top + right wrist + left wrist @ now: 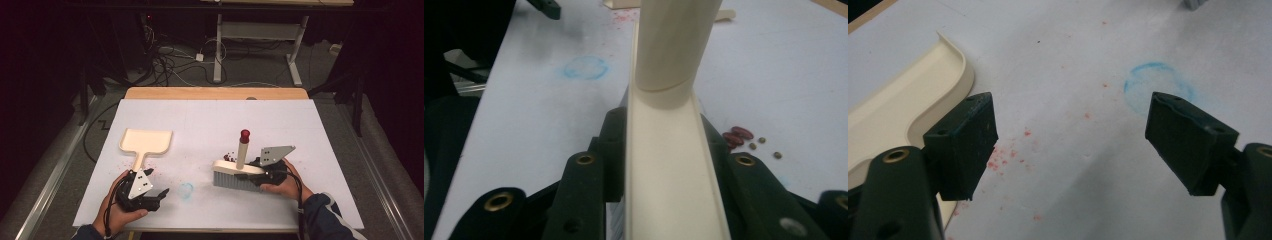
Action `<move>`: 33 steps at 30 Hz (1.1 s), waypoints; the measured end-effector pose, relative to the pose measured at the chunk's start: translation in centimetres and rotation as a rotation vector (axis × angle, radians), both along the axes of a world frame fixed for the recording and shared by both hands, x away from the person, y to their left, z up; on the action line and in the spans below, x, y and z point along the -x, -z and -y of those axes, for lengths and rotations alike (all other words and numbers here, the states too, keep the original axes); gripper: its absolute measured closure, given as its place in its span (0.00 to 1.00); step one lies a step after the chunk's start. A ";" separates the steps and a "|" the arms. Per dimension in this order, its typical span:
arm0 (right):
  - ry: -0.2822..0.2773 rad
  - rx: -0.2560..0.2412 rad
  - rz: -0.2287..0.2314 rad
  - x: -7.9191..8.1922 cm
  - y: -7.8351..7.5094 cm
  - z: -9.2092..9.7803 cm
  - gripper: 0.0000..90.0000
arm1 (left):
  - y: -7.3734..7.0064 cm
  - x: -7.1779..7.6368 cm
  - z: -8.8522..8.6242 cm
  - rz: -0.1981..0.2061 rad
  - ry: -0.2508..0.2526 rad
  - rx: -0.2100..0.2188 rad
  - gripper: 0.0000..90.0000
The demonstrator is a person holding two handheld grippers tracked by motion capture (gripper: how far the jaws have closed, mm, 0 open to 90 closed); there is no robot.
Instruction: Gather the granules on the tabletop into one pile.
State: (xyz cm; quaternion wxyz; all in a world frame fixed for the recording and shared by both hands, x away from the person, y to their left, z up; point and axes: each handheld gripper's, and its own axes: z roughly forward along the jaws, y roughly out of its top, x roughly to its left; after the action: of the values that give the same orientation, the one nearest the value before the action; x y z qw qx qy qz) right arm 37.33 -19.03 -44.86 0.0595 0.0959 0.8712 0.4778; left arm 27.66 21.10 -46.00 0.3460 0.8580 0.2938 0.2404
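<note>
So the worktop (215, 120) is covered in plain white paper, and most of the action sits in the lower half of the high view. The right tongs (260, 172), lower right of center, are clamped on the cream plastic back of a hand brush (237, 172). Its grey bristles point down at the paper and its round handle sticks straight up, ending in a red cap. In the right gripper view the brush back runs up the middle like a smooth channel, squeezed between the two black jaws.

Just right of it there's a little scatter of dark red beans (737, 136) and a few tiny brown bits on the paper.

The left tongs (157, 196), lower left, are spread wide and holding nothing, hovering near the handle of the cream dustpan (146, 141), which lies flat at left of center. Between both tools there's a smudgy blue chalky ring (186, 190) and some pinkish-red specks (1003, 160) on the paper. Nothing blocks the path between brush and dustpan.
</note>
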 end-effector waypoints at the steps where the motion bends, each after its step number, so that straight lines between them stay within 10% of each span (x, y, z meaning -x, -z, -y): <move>1: -0.002 -0.007 -0.006 -0.3 0.1 -0.1 0.75 | 0.0 0.0 0.0 -0.001 0.000 0.001 0.22; 16: 0.034 -0.063 0.046 -1.7 -2.0 -0.2 0.75 | -0.1 0.0 -0.1 -0.001 0.007 -0.003 0.23; 27: 0.338 -0.001 0.217 -5.0 -2.3 0.7 0.75 | -0.4 -0.5 -0.6 0.008 -0.016 0.013 0.23; 33: 0.366 0.042 0.213 -6.8 -0.1 -0.5 0.75 | -0.1 -0.6 -0.5 -0.004 -0.013 0.004 0.23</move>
State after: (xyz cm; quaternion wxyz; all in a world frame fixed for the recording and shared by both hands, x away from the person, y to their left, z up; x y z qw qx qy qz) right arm 44.12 -18.56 -44.79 0.2391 0.2001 0.8378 0.4482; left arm 28.23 21.64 -45.86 0.3456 0.8558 0.3008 0.2403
